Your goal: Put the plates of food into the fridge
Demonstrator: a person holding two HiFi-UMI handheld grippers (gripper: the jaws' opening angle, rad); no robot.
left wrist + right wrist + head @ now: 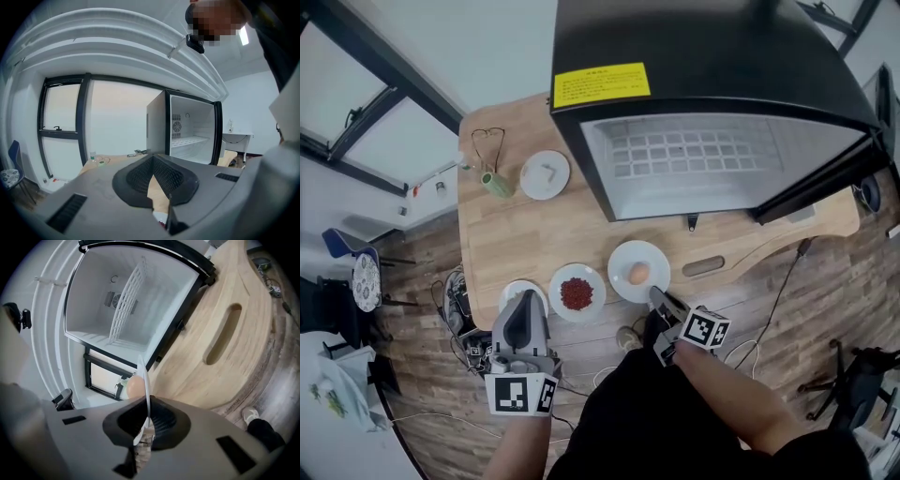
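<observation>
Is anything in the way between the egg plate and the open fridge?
No, nothing visible is. The right gripper pinches the egg plate by its rim, and only bare table lies between it and the open fridge.

I'm looking down on a pale wooden table (544, 234) standing on a wood-plank floor (834, 281). Tall black-framed windows (63, 110) fill one side of the room, bright with daylight. A blue chair (339, 244) sits near them. I can see a small white desk (236, 137) against the white wall (253, 101), and a ceiling light (243, 35) glows overhead.
</observation>
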